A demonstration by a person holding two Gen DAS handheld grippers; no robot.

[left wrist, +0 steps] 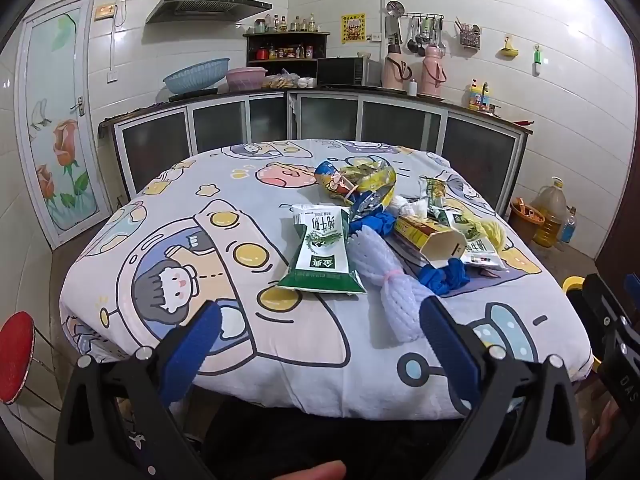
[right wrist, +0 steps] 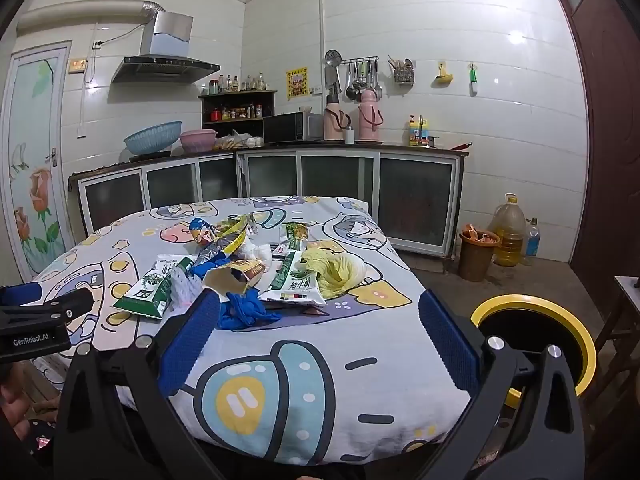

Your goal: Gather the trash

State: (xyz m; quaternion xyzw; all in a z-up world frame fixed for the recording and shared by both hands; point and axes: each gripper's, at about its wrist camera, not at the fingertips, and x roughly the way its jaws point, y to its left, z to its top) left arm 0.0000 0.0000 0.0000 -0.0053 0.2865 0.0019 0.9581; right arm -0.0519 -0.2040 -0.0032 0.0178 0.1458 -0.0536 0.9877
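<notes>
Nothing collected yet, by my read: the whole trash pile (left wrist: pixel 384 220) sits on the tabletop (left wrist: pixel 168 216), right of centre, mid-to-far. Both hand-held grippers are released and empty: left hand-held gripper (left wrist: pixel 320 320) hovers at the near edge, its right finger overlapping the near end of the white foam net (left wrist: pixel 390 280) in view, contact unclear. Right hand-held gripper (right wrist: pixel 320 316) hangs at the near right corner, apart from the pile.

Pile contents: green milk pouch (left wrist: pixel 322 248) on the left, a second pouch (right wrist: pixel 298 280) on the right, open yellow carton (left wrist: pixel 432 240), blue gloves (left wrist: pixel 444 276), crumpled yellow-blue wrappers (left wrist: pixel 356 180) at the far side, yellow plastic bag (right wrist: pixel 336 268), white tissue (left wrist: pixel 408 206).

Yellow-rimmed bin (right wrist: pixel 536 340) stands on the floor just right of the tabletop; likely drop point. Everything left to do.

Surface: cartoon astronaut cloth, soft, wrinkled. Room: tiled kitchen, counter (left wrist: pixel 320 92) along the far wall, range hood (left wrist: pixel 208 4), flower-print door (left wrist: pixel 56 140) left, oil jug (right wrist: pixel 508 232) on the floor right.
</notes>
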